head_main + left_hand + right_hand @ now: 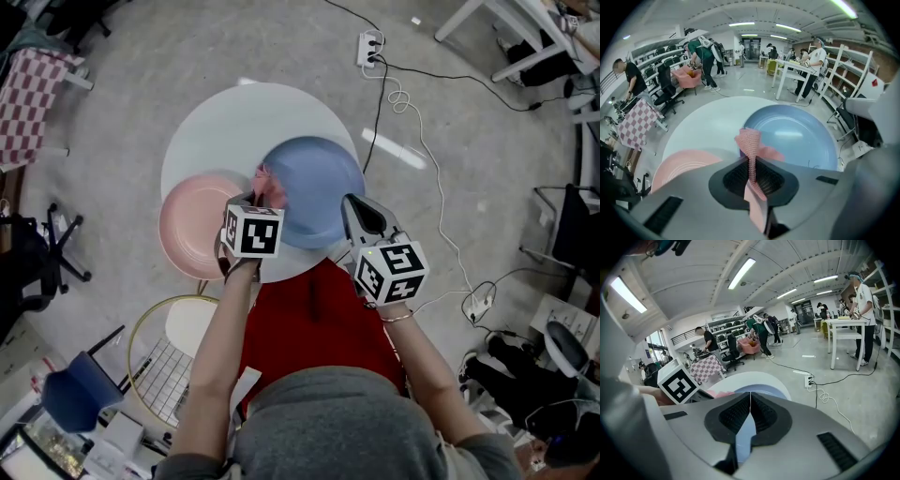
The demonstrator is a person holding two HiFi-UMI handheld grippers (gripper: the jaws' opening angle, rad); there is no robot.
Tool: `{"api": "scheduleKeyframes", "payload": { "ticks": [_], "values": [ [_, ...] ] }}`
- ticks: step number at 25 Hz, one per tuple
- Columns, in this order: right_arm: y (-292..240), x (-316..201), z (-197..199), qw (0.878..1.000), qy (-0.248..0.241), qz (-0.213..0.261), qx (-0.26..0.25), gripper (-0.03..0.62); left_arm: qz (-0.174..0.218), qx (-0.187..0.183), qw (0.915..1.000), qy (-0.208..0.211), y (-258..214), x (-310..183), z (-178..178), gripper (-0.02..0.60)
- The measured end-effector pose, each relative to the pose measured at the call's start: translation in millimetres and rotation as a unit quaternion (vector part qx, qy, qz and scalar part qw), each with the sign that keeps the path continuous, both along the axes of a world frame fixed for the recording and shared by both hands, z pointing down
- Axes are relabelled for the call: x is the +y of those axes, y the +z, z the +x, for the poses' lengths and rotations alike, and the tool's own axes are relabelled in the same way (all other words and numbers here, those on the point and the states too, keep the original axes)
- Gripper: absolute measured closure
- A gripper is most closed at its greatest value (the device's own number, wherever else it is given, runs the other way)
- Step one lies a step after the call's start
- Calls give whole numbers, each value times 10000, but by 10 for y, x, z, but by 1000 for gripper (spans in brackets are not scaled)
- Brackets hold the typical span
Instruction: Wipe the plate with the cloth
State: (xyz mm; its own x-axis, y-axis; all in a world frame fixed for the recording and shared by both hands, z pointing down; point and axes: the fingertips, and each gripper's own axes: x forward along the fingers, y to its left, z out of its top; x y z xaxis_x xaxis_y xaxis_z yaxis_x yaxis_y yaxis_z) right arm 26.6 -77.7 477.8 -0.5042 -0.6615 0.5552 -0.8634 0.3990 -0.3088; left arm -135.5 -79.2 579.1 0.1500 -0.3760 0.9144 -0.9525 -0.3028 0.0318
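Observation:
A blue plate [319, 187] [797, 133] lies on the round white table [234, 122], with a pink plate [190, 225] [682, 161] to its left. My left gripper [255, 199] [751, 161] is shut on a pink mesh cloth [269, 187] [751, 139], which bunches up past the jaws at the blue plate's left rim. My right gripper [352, 210] [750, 401] is shut with nothing in it and hovers over the blue plate's near right rim [757, 389]. Its jaws meet in a thin line.
A yellow-rimmed wire stool [169, 361] stands by the table's near left side. A power strip [369, 47] and cables [427, 159] lie on the floor to the right. Office chairs [47, 248], desks [797, 77] and several people [705, 61] surround the table.

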Motion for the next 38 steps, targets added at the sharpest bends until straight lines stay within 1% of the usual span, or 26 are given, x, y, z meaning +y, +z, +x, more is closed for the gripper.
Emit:
{"api": "scheduleKeyframes", "payload": {
  "ticks": [4, 7, 9, 11, 13, 17, 21, 23, 26, 29, 32, 35, 38],
  "values": [
    [-71, -13, 59, 9998, 139, 106, 30, 565, 472, 250, 9985, -75, -214, -11, -56, 549],
    [-130, -27, 167, 9993, 317, 181, 58, 565, 841, 640, 9944, -88, -421, -22, 8, 549],
    [-158, -16, 272, 9986, 471, 222, 77, 565, 1065, 952, 9897, -7, -541, -24, 139, 549],
    [-181, 14, 381, 9976, 631, 252, 96, 565, 1240, 1203, 9848, 167, -642, -18, 313, 549],
    [-194, 52, 498, 9964, 797, 263, 121, 565, 1294, 1387, 9811, 374, -704, -10, 513, 549],
    [-180, 156, 683, 9938, 1077, 215, 171, 565, 1253, 1666, 9747, 806, -747, 22, 915, 549],
    [-122, 261, 804, 9920, 1237, 123, 207, 565, 1169, 1883, 9686, 1127, -707, 73, 1259, 549],
    [-81, 313, 851, 9915, 1283, 71, 226, 565, 1063, 1920, 9676, 1251, -651, 131, 1393, 549],
    [-29, 359, 889, 9913, 1295, 3, 252, 565, 849, 1867, 9683, 1424, -545, 262, 1532, 549],
    [-3, 362, 868, 9920, 1236, -32, 259, 565, 614, 1781, 9706, 1496, -417, 399, 1579, 549],
    [12, 328, 823, 9929, 1163, -52, 256, 565, 381, 1658, 9737, 1516, -278, 510, 1552, 549],
    [44, 284, 770, 9938, 1082, -75, 246, 565, 219, 1424, 9764, 1606, -146, 590, 1480, 549],
    [84, 272, 679, 9948, 980, -111, 235, 565, 137, 1288, 9782, 1622, -88, 638, 1389, 549]
  ]
}}
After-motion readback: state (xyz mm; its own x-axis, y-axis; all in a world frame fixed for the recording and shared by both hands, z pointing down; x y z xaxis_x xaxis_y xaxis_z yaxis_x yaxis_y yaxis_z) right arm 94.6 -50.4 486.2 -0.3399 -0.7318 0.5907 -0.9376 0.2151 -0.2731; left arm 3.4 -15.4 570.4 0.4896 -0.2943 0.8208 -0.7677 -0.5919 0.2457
